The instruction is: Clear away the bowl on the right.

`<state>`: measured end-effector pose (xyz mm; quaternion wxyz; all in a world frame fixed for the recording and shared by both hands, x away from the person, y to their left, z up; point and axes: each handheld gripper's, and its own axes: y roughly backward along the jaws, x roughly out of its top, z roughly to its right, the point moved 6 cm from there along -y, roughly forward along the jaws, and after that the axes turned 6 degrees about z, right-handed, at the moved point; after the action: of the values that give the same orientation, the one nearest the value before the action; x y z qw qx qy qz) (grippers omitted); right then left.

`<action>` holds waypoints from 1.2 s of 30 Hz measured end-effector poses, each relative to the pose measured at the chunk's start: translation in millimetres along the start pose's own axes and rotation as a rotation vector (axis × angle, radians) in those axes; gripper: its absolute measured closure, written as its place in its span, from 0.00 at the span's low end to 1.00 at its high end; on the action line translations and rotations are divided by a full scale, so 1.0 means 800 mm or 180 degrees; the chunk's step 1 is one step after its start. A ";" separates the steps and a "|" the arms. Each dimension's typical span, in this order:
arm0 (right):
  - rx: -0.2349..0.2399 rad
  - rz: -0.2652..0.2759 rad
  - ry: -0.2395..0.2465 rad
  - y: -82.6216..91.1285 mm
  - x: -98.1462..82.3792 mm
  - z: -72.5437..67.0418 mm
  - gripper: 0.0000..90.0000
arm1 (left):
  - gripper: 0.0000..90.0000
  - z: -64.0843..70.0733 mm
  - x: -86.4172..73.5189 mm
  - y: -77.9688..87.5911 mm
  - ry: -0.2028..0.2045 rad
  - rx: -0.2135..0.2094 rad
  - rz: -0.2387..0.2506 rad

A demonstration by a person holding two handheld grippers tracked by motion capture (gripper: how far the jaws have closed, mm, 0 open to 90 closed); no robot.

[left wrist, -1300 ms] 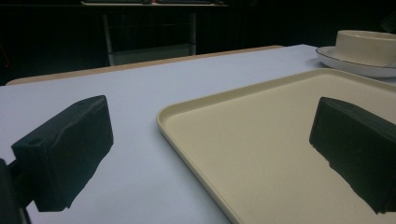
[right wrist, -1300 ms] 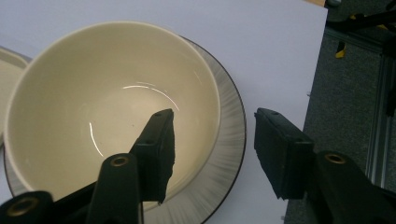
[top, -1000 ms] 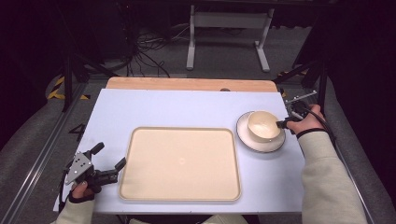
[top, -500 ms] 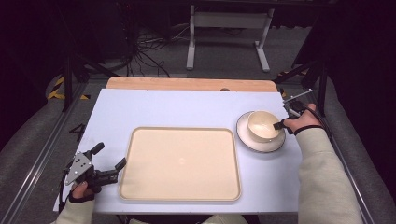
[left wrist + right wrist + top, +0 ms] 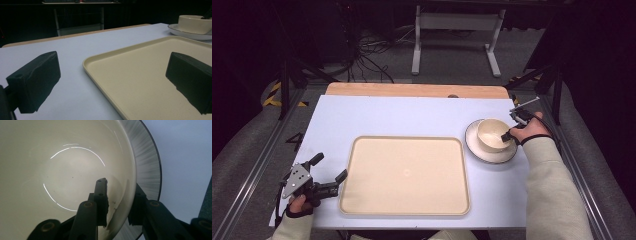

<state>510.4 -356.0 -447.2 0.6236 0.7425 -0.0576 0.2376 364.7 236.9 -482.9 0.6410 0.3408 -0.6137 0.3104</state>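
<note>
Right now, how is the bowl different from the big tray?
The bowl is round and deep; the tray is a flat, shallow rectangle. The bowl is much smaller than the tray. The bowl stands on a plate, while the tray lies straight on the table. The right gripper has its jaws astride the bowl's rim; nothing touches the tray. Both are cream-coloured and empty.

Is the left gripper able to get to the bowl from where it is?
Probably not without a long reach. The left gripper sits open at the tray's near left corner, and the bowl stands on its plate beyond the tray's far right side. Besides, the right gripper already straddles the bowl's wall.
</note>
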 end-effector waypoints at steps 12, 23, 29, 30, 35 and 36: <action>-0.0029 0.0044 -0.0406 -0.001 0.000 -0.001 0.92 | 0.00 0.000 0.000 0.000 -0.0016 -0.0003 -0.0009; -0.0077 0.0067 -0.0533 0.012 0.004 -0.004 0.94 | 0.00 0.000 0.000 0.000 -0.0024 0.0003 -0.0012; -0.0185 0.0069 -0.0534 0.023 0.005 -0.003 0.94 | 0.00 0.000 0.000 0.000 -0.0025 0.0002 -0.0018; -0.0158 0.0075 -0.0547 0.025 0.005 -0.004 0.94 | 0.00 0.000 0.000 0.000 -0.0026 0.0002 -0.0018; -0.0153 0.0086 -0.0532 0.034 0.007 -0.009 0.93 | 0.00 0.000 0.000 -0.001 -0.0030 0.0006 -0.0022; -0.0160 0.0077 -0.0503 0.036 0.008 -0.010 0.93 | 0.00 0.000 0.000 -0.001 -0.0027 0.0004 -0.0016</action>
<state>502.6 -353.6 -417.5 0.6326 0.7423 -0.1215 0.1843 364.9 236.3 -483.1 0.6390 0.3440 -0.6153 0.3078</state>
